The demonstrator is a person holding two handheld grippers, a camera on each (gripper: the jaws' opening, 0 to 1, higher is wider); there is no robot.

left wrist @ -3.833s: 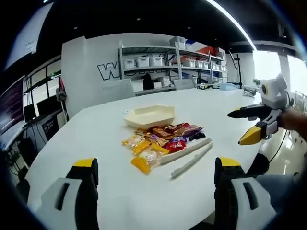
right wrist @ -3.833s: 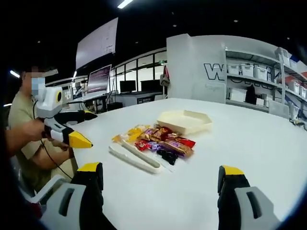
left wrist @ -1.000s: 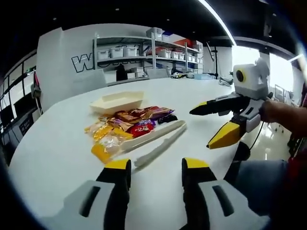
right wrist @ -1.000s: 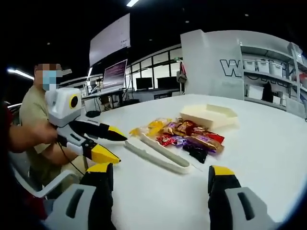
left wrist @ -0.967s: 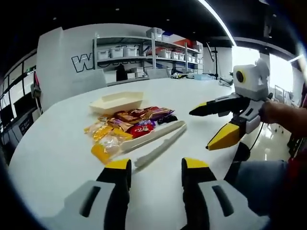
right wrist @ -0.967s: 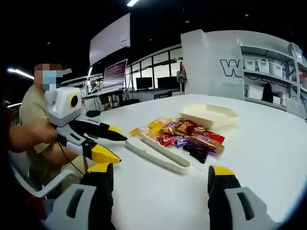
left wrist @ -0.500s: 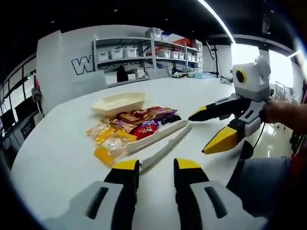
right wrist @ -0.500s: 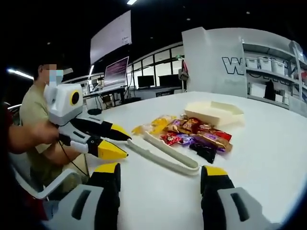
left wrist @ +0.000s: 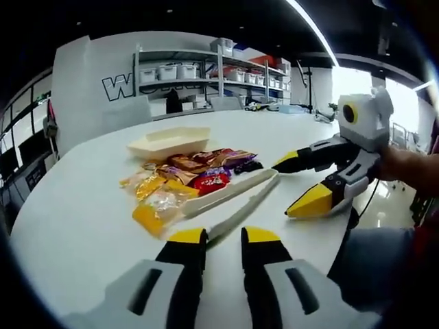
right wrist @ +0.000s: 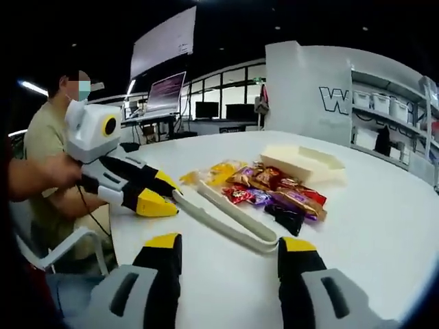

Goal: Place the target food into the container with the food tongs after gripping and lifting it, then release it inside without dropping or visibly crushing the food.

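Observation:
Cream food tongs (left wrist: 233, 195) (right wrist: 226, 216) lie on the white table (left wrist: 75, 219) beside a pile of wrapped snacks (left wrist: 188, 181) (right wrist: 267, 188). Behind the pile stands an empty cream tray (left wrist: 168, 142) (right wrist: 302, 161). My left gripper (left wrist: 224, 236) (right wrist: 163, 192) is low at the tongs' free ends, jaws narrowed but open, with one tong arm's end running into the gap. My right gripper (right wrist: 228, 243) (left wrist: 293, 185) is open, close to the tongs' joined end, with nothing held.
A person (right wrist: 51, 147) sits at the table's edge holding the left gripper. Shelves with storage bins (left wrist: 206, 68) line the far wall, and monitors (right wrist: 164, 99) stand behind the table. A white chair (right wrist: 62, 250) is near the person.
Both grippers have come closer to the tongs and lower over the table. Both pairs of jaws have narrowed, the left far more. The tongs and snacks have not moved.

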